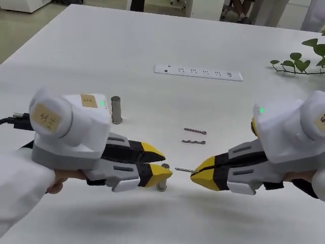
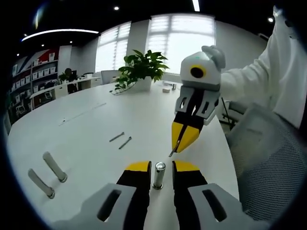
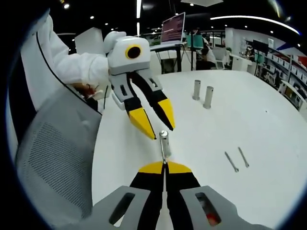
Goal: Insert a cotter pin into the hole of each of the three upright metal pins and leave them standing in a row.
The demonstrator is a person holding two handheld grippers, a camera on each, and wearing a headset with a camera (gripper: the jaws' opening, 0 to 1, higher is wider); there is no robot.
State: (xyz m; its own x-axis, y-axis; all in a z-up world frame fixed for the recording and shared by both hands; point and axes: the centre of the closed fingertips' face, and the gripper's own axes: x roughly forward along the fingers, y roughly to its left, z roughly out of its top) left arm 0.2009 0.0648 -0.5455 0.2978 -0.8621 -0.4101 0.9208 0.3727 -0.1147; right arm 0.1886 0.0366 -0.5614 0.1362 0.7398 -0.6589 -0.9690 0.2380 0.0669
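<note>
An upright metal pin (image 2: 159,175) stands between the open jaws of my left gripper (image 2: 161,167), with a small gap on each side. In the head view that pin (image 1: 162,184) is at the left gripper's (image 1: 161,162) yellow tips. My right gripper (image 1: 202,175) is shut on a thin cotter pin (image 1: 184,170), whose tip points at the metal pin and stops just short of it. The right gripper view shows the cotter pin (image 3: 164,155) reaching up to the metal pin (image 3: 164,140). Two more metal pins (image 3: 196,89) (image 3: 208,97) stand upright side by side farther off.
Two loose cotter pins (image 1: 195,131) (image 1: 194,142) lie on the white table (image 1: 152,46) behind the grippers. A white power strip (image 1: 198,72) lies farther back, and a trailing plant (image 1: 299,61) is at the right edge. A mesh chair (image 3: 57,158) stands at the table's side.
</note>
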